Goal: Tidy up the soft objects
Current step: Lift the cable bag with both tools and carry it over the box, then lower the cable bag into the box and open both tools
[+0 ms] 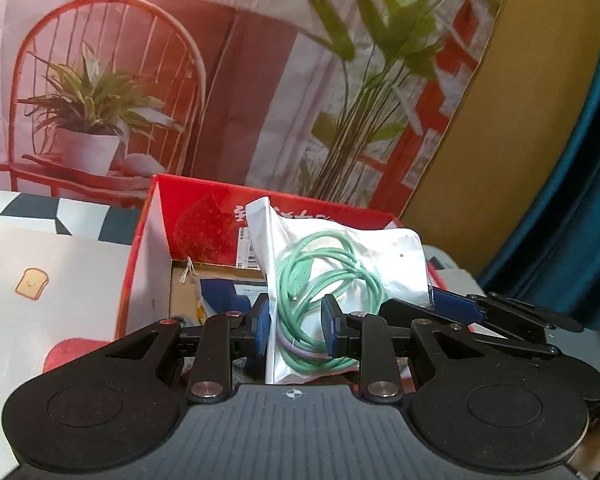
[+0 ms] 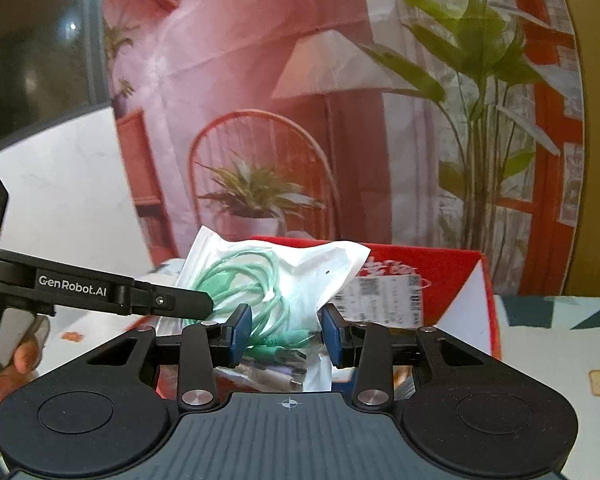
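A clear plastic bag (image 1: 384,256) with a coiled green cable (image 1: 324,276) inside hangs in the air between both grippers. My left gripper (image 1: 296,320) is shut on the bag's lower part, its blue pads on either side. My right gripper (image 2: 286,330) is shut on the same bag (image 2: 320,268), with the green cable (image 2: 252,276) showing through the plastic. In the left wrist view the right gripper's finger (image 1: 456,304) reaches the bag from the right. In the right wrist view the left gripper's finger (image 2: 180,300) reaches it from the left. An open red cardboard box (image 1: 156,240) sits just behind and below the bag.
The red box (image 2: 460,280) holds a few items, among them something blue (image 1: 224,292). A tablecloth with toast drawings (image 1: 32,280) covers the table. A printed backdrop (image 1: 140,80) stands behind, a teal curtain (image 1: 572,200) to the right. A person's hand (image 2: 20,360) grips the left tool.
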### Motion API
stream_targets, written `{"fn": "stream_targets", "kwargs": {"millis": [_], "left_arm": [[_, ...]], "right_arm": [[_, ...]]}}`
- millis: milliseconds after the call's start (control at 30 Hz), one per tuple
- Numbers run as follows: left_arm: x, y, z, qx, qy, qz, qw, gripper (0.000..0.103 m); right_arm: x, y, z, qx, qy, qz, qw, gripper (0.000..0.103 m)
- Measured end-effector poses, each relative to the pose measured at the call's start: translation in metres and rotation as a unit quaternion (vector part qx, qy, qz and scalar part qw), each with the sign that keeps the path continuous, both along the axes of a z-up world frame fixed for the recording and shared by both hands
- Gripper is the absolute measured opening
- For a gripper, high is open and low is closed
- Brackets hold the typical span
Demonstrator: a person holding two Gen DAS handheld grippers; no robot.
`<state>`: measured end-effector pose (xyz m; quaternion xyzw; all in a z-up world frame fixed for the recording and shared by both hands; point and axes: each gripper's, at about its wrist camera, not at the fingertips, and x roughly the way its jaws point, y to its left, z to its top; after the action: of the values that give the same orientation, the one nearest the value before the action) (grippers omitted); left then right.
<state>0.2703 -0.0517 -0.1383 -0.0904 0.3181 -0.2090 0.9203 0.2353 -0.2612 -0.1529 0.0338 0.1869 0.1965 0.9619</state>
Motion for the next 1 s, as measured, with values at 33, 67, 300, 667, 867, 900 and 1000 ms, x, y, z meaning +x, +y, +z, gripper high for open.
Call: {"fn": "stream_targets", "kwargs": {"millis": [33, 67, 300, 667, 867, 900, 1000], "left_arm": [[0.007, -0.002, -0.002, 0.002, 0.007, -0.002, 1.0, 0.028], [0.012, -0.004, -0.005, 0.003, 0.012, -0.004, 0.9999, 0.028], [0.039, -0.012, -0.036, 0.033, 0.074, -0.022, 0.9965, 0.028], [0.057, -0.013, -0.057, 0.041, 0.14, -0.044, 0.9884, 0.028], [0.055, -0.014, -0.06, 0.044, 0.145, -0.045, 0.9874, 0.028], [0.055, -0.014, -0.06, 0.046, 0.145, -0.046, 0.9873, 0.028], [0.053, -0.013, -0.058, 0.043, 0.142, -0.045, 0.988, 0.03]], "right_arm": [[0.006, -0.002, -0.001, 0.001, 0.005, -0.003, 1.0, 0.036], [0.011, -0.004, -0.003, 0.003, 0.011, -0.006, 1.0, 0.036], [0.047, -0.012, -0.027, -0.002, 0.083, -0.01, 0.996, 0.036], [0.078, -0.017, -0.053, 0.02, 0.205, -0.019, 0.978, 0.036], [0.087, -0.018, -0.055, 0.032, 0.246, -0.03, 0.968, 0.036], [0.087, -0.018, -0.055, 0.031, 0.25, -0.031, 0.967, 0.036], [0.089, -0.018, -0.056, 0.031, 0.259, -0.039, 0.965, 0.037]]}}
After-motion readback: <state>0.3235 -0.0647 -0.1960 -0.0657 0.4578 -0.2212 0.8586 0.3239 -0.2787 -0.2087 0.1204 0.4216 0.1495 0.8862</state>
